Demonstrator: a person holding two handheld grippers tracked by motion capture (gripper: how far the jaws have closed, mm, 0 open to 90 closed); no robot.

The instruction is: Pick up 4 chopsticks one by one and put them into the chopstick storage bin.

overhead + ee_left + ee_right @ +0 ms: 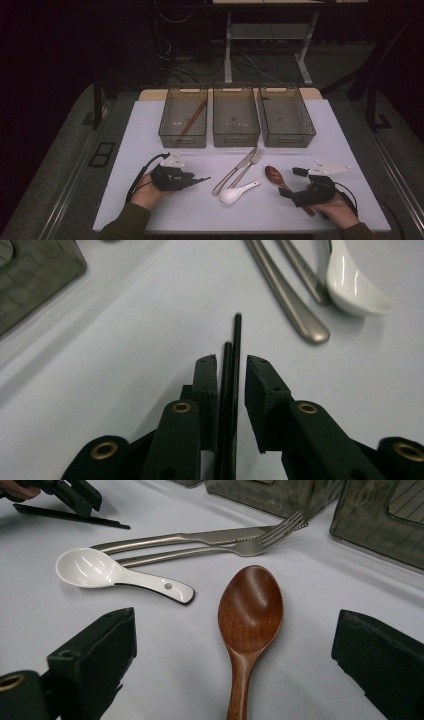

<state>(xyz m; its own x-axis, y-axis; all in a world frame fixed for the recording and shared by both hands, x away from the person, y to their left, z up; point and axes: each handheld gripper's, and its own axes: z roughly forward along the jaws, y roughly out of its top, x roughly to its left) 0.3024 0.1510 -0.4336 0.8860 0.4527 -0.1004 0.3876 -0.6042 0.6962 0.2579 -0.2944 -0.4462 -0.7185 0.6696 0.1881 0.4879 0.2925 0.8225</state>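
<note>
A pair of black chopsticks (236, 340) lies between the jaws of my left gripper (231, 360). The sticks rest against the left pad, and a thin gap shows at the right pad. In the high view the left gripper (192, 179) is low over the table at the left, and the chopsticks (201, 179) point right. My right gripper (240, 630) stands wide open. A brown wooden spoon (251, 605) lies bowl up between its jaws, touching neither. From above, the right gripper (292, 182) straddles the handle of the wooden spoon (273, 174).
A white ceramic spoon (232, 195), a steel knife (235, 171) and a fork (250, 165) lie mid-table. Three translucent bins stand in a row behind: the left bin (183, 141) holds a reddish-brown stick (192, 119); the middle bin (236, 137) and right bin (289, 139) sit beside it.
</note>
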